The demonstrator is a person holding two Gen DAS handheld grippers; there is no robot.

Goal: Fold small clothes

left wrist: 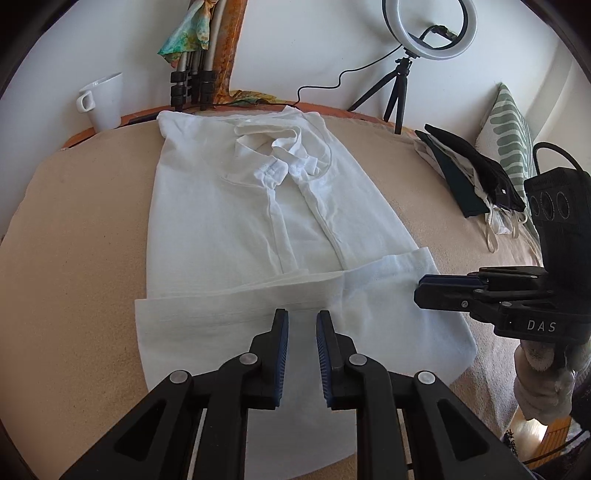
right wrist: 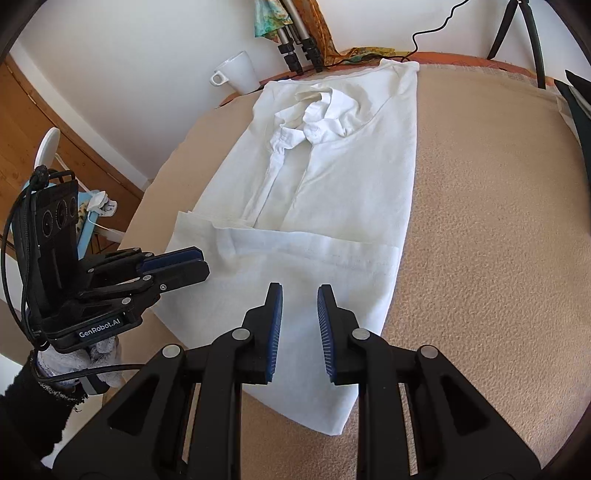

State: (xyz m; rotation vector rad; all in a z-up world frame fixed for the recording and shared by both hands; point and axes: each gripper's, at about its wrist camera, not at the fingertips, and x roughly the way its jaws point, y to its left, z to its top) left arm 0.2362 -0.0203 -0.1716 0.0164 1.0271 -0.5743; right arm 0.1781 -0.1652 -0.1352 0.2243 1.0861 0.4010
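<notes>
A white shirt (left wrist: 229, 206) is seen on a beige worktop (left wrist: 81, 236), with a white mug (left wrist: 103, 101), a green-striped pillow (left wrist: 511, 136) and black claws with blue pads (left wrist: 282, 354).

A white shirt (left wrist: 258, 206) is lying on the tan worktop (left wrist: 81, 229), its lower part folded up. The left gripper (left wrist: 302, 325) is hovering over the fold, jaws slightly apart and empty. The right gripper (left wrist: 424, 290) is reaching in from the right. A mug (left wrist: 103, 99) and a ring light (left wrist: 428, 29) are standing at the back.
</notes>
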